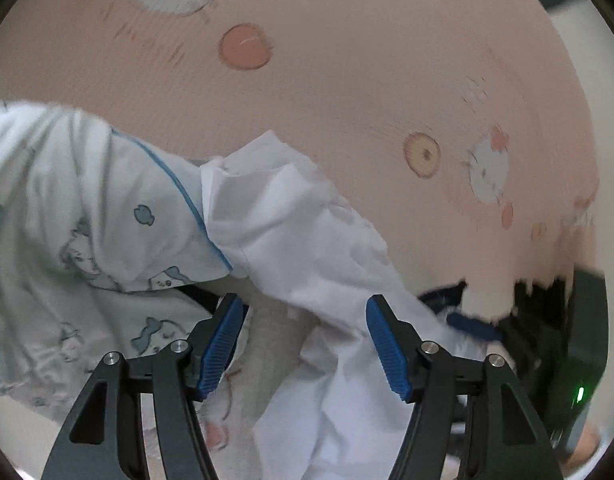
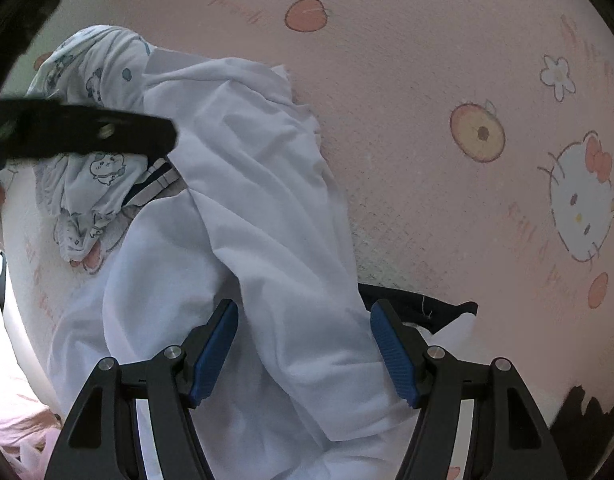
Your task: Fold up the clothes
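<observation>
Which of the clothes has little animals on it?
The printed garment with blue piping, bunched at the far end of the pile. The white garment beside it is plain, and the dark garment has no pictures.

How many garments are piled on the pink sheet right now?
3 visible: plain white garment in the middle, cartoon-print garment beside it at left, striped one peeking between them. More may lie underneath.

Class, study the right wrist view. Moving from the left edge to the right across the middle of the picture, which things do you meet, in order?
Patterned garment with little blue animal prints → plain white garment → orange-and-yellow fruit print on the pink sheet → white cat face with a red bow.
</observation>
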`<state>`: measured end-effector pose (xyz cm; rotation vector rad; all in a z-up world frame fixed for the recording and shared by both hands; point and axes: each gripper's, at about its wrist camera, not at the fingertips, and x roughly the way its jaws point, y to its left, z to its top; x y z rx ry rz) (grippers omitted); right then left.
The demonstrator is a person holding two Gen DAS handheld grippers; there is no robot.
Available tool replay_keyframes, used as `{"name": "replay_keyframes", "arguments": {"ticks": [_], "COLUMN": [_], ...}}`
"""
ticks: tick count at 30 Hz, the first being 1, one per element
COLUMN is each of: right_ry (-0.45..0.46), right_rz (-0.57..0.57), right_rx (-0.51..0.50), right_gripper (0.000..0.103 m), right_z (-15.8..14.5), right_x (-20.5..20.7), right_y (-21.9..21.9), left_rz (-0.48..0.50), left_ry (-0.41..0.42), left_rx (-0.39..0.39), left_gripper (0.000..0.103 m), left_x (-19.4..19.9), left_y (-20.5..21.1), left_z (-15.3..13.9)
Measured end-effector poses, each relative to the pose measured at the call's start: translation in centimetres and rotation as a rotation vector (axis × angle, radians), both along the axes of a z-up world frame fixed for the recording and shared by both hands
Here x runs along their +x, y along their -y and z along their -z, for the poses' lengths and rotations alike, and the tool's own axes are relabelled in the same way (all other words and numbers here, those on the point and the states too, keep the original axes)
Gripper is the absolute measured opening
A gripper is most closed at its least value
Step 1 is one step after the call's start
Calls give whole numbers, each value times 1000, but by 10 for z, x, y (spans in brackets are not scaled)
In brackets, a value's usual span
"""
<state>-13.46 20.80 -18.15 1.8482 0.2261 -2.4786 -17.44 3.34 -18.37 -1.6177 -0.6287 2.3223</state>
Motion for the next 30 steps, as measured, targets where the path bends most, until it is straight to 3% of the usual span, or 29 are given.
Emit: {"name": "replay_keyframes", "arguments": {"ticks": [2, 5, 6, 7, 8, 9, 14, 24, 27, 28, 30], "right_ry": [2, 10, 12, 13, 14, 8, -30, -76, -61, -66, -83], "right_rz": [14, 26, 33, 42, 50, 56, 94, 143, 132, 129, 121], "right_rx": [-7, 2, 2, -2, -7, -13, -26, -39, -123, -152, -170], "right_gripper": [63, 43, 35, 32, 25, 14, 8, 8, 10, 15, 61], "right_z": [1, 6, 8, 9, 11, 11, -2, -28, -21, -18, -17], "right_x": [-2, -7, -8, -10, -12, -13, -14, -12, -14, -17, -18], "right_y": [0, 3, 4, 5, 5, 5, -3, -21, -26, -29, -28], "left_rz": [-28, -43, -44, -44, -43, -41, -5, 46, 41, 42, 49], "left_ry": [4, -4, -10, -16, -20, -23, -82, -112, -117, -124, -133], "left_rx": [77, 90, 87, 84, 89, 95, 125, 122, 135, 141, 145], "left_gripper": [62, 61, 53, 44, 23, 14, 7, 5, 4, 4, 4], "left_x": [-7, -15, -17, -19, -19, -19, -20, -37, -40, -38, -38], "left_y": [4, 3, 2, 1, 0, 0, -6, -24, -29, -30, -32], "left_z": [8, 17, 18, 18, 18, 18, 4, -20, -28, -31, -33]}}
